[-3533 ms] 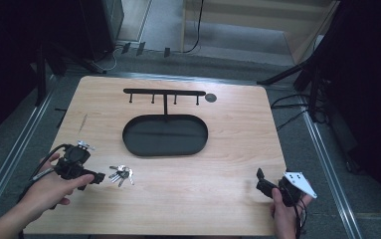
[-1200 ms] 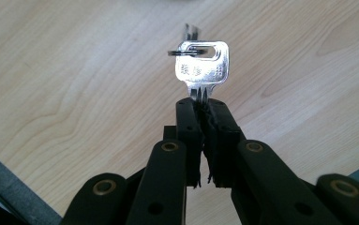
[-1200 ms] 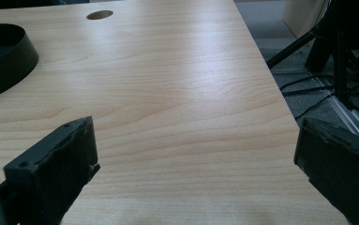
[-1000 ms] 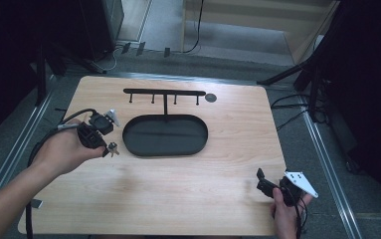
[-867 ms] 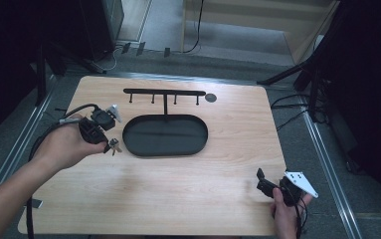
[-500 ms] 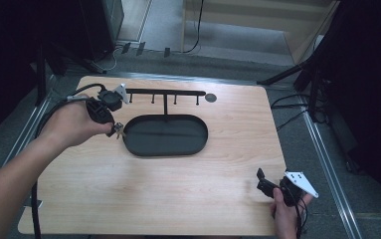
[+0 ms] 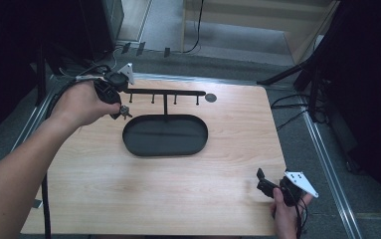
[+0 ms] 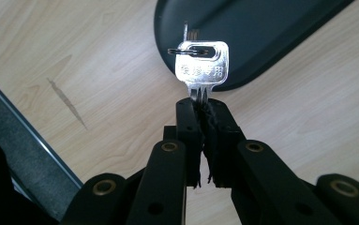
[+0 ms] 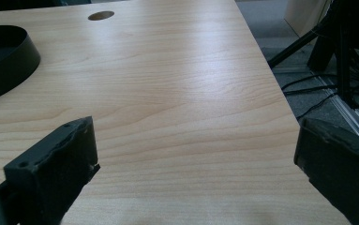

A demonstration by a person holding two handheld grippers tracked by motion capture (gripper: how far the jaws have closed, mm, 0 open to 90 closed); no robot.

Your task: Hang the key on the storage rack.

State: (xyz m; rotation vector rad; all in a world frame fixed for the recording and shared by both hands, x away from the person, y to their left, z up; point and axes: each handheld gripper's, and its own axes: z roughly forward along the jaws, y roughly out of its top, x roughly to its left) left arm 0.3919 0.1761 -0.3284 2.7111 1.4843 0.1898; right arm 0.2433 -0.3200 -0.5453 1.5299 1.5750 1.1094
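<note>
Above tray (image 8: 280,42) rim, left tool (image 8: 204,105) clamps keys (image 8: 203,65) (table bare beyond).

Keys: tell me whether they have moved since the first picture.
Yes. The keys, clamped in the left gripper, went from the bare table up to the left end of the hook rack.

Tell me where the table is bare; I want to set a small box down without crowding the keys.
Bare wood lies between the black tray and the right gripper, and along the near edge. It is crowded at the rack, where the left gripper holds the keys.
</note>
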